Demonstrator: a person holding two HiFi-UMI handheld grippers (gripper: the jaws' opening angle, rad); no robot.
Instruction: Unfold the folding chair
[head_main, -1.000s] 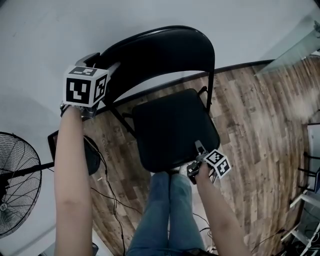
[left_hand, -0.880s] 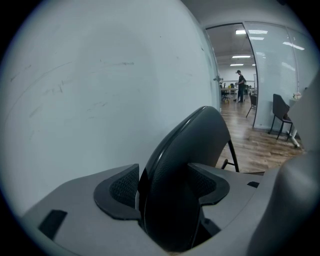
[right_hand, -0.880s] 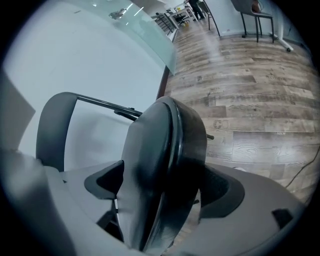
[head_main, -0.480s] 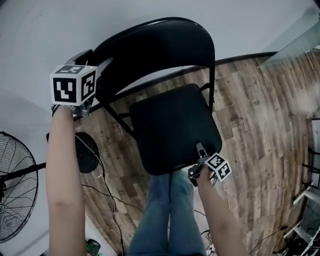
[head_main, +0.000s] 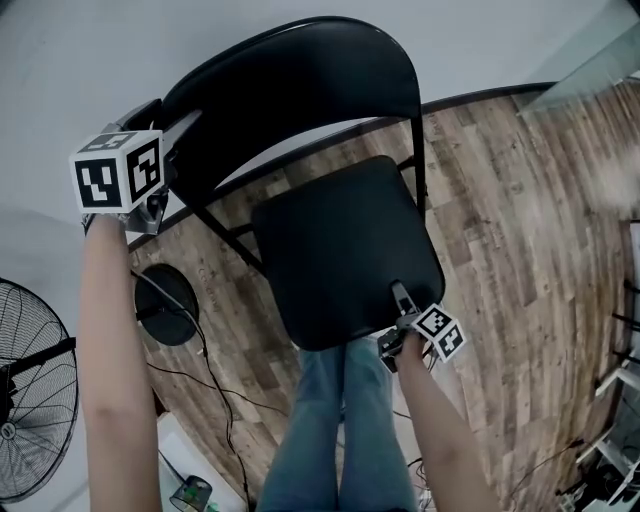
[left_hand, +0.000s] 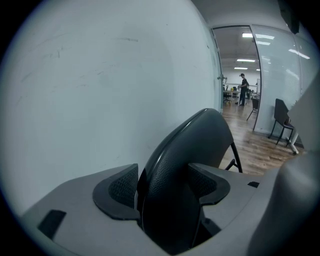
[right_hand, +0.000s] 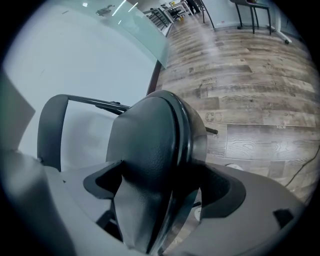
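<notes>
A black folding chair stands open below me, with its padded seat (head_main: 345, 250) out in front of the curved backrest (head_main: 300, 85). My left gripper (head_main: 172, 118) is shut on the backrest's left edge, and the padded backrest rim (left_hand: 190, 145) fills the gap between the left gripper's (left_hand: 162, 186) pads. My right gripper (head_main: 398, 293) is shut on the seat's front right corner. In the right gripper view the seat cushion (right_hand: 150, 130) and its metal rim sit wedged between the right gripper's (right_hand: 160, 187) pads, with the backrest (right_hand: 50, 125) beyond.
A pedestal fan (head_main: 30, 410) and its round base (head_main: 165, 305) stand left of the chair, with cables (head_main: 215, 400) trailing over the wood floor. The person's legs (head_main: 330, 430) are right against the seat's front. A white wall (head_main: 60, 60) is behind; shelving (head_main: 620, 400) lies far right.
The left gripper and the backrest edge it holds have shifted toward the left of the head view. The right gripper has sunk a little with the seat front. Both holds are unchanged.
</notes>
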